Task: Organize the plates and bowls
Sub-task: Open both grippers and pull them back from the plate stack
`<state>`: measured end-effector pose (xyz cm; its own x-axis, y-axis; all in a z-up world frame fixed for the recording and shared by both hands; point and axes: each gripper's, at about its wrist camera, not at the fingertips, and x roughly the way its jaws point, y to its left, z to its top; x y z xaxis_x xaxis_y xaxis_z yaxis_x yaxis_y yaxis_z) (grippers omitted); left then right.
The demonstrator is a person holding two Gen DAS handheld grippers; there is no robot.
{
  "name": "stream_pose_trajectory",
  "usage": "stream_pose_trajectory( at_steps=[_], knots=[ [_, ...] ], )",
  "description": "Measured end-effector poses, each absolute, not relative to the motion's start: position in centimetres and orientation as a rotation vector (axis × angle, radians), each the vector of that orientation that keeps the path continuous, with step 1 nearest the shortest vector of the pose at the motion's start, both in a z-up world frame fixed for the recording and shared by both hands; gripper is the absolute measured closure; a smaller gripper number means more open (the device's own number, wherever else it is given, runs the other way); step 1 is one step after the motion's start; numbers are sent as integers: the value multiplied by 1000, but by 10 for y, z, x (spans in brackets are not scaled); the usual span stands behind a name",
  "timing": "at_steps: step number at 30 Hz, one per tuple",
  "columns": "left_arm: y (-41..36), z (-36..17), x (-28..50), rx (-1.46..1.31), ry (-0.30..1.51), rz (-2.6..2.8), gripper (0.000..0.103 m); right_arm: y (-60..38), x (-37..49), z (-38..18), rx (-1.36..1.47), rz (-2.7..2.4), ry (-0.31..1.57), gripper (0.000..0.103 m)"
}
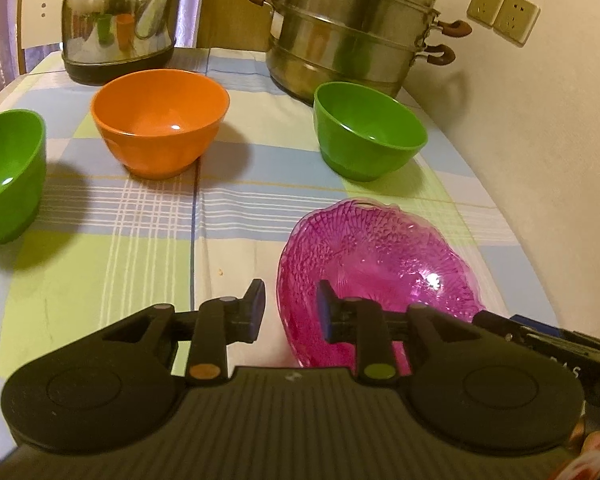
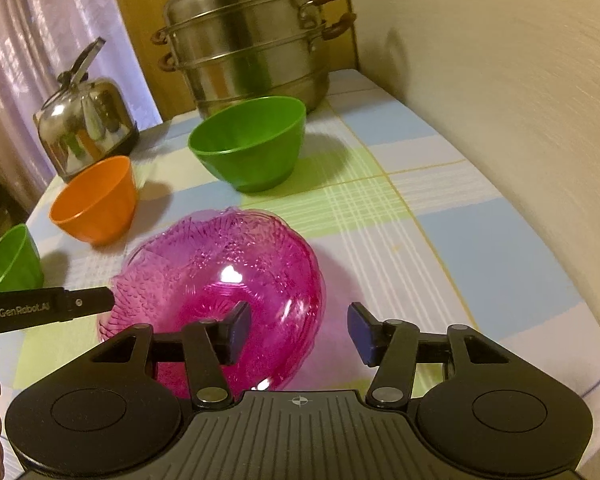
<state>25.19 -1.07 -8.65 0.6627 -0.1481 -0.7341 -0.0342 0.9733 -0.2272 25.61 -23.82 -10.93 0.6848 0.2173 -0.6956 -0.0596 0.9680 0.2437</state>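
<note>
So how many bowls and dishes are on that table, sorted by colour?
Green bowls: 2
Orange bowls: 1
Pink glass dishes: 1
Total: 4

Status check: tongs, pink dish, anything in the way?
Left tongs and right tongs both open, straddling the pink glass dish rim, not gripping. Dish on tablecloth. Nothing in the way.
</note>
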Motion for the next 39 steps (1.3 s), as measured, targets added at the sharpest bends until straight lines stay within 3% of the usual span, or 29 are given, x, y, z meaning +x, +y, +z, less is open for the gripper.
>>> stream_pose_trajectory(
  at_steps=[6, 12, 22, 39],
  knots=[
    [-5, -77, 226, -260, 850, -53, 76, -243, 236, -99, 245, 137, 812, 49],
    [-4, -65, 193, -266, 851, -55, 67, -241, 208, -86, 270, 127, 833, 47],
    [2, -48, 137, -268, 847, -43, 46, -221, 153, -64, 233, 175, 843, 33],
    [18, -26, 92, -251, 799, 9, 23, -200, 111, -44, 199, 217, 828, 31]
  ],
)
